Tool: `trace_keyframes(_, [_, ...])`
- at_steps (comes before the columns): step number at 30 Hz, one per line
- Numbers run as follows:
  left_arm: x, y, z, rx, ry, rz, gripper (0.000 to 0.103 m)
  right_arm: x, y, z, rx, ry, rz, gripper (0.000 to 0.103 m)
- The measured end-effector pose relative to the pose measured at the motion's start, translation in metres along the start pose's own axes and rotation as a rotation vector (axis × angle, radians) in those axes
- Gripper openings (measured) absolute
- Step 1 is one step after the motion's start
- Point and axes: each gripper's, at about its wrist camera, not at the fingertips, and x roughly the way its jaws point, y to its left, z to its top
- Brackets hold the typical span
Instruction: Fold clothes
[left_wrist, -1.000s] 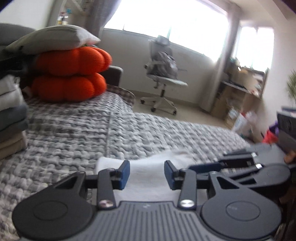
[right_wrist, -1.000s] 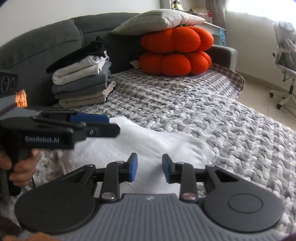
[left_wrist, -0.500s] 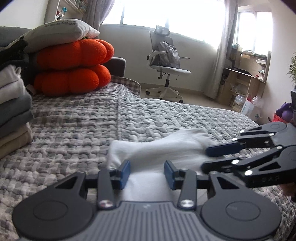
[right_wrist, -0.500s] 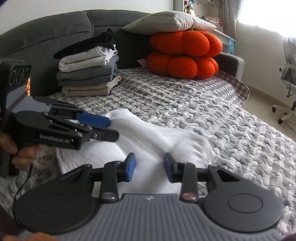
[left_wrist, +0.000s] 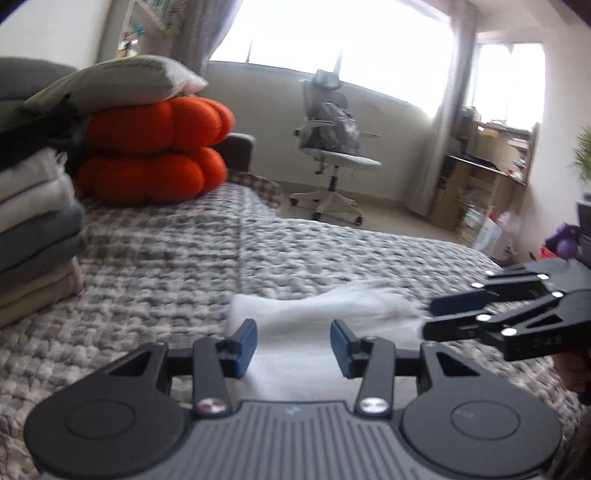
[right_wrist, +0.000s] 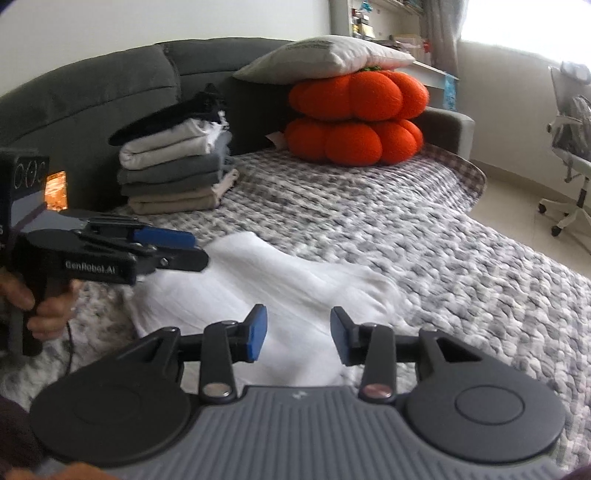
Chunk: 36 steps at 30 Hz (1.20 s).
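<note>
At far left in the right wrist view we see a hand (right_wrist: 44, 314) gripping the handle of the left claw (right_wrist: 184, 247), which hangs above the near left corner of the white garment (right_wrist: 280, 291). In this view it shows side-on; in its own camera the left claw (left_wrist: 293, 341) is released, blue pads apart with only white cloth visible between them. We cannot tell whether the pads touch the cloth.

Behind it, against the dark grey sofa back (right_wrist: 85, 96), stands a stack of folded clothes (right_wrist: 173, 173): beige at the bottom, grey in the middle, off-white above, a black piece on top.

The white garment lies folded and roughly flat on the grey knitted blanket (right_wrist: 424, 236) covering the bed, in front of both claws. Its far right end is rumpled.

In the middle, the right claw (right_wrist: 298, 334) is released over the near edge of the garment, pads apart, nothing pinched between them.

Further back, two orange cushions (right_wrist: 354, 114) sit stacked, with a grey pillow (right_wrist: 325, 55) on top.

At right, on the floor beyond the bed, a white office chair (left_wrist: 332, 147) stands by the window, and a wooden shelf unit (left_wrist: 480, 170) is beside it. In the left wrist view the right claw (left_wrist: 436, 317) enters from the right edge, over the rumpled end of the garment.
</note>
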Motion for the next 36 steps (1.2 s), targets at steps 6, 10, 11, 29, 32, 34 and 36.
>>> trace_keyframes(6, [0.001,-0.021,-0.005,0.102,0.046,-0.049,0.046,0.006,0.02,-0.001,-0.06,0.036,0.042,0.042])
trace_keyframes(10, [0.006,-0.021,-0.015,0.134,0.091,-0.029,0.046,0.01,0.032,-0.012,-0.137,0.082,0.032,0.042])
trace_keyframes(11, [0.005,-0.019,-0.018,0.135,0.095,-0.022,0.046,0.009,0.033,-0.014,-0.155,0.084,0.029,0.042])
trace_keyframes(29, [-0.028,-0.002,-0.035,0.072,0.106,0.031,0.053,-0.017,0.02,-0.024,-0.138,0.138,-0.012,0.042])
trace_keyframes(32, [-0.031,0.003,-0.039,0.056,0.125,0.04,0.053,-0.02,0.017,-0.024,-0.133,0.156,-0.02,0.042])
trace_keyframes(34, [-0.034,0.006,-0.043,0.046,0.137,0.052,0.053,-0.022,0.015,-0.024,-0.129,0.169,-0.026,0.042])
trace_keyframes(36, [-0.037,0.008,-0.044,0.031,0.146,0.057,0.053,-0.025,0.013,-0.024,-0.126,0.181,-0.031,0.042])
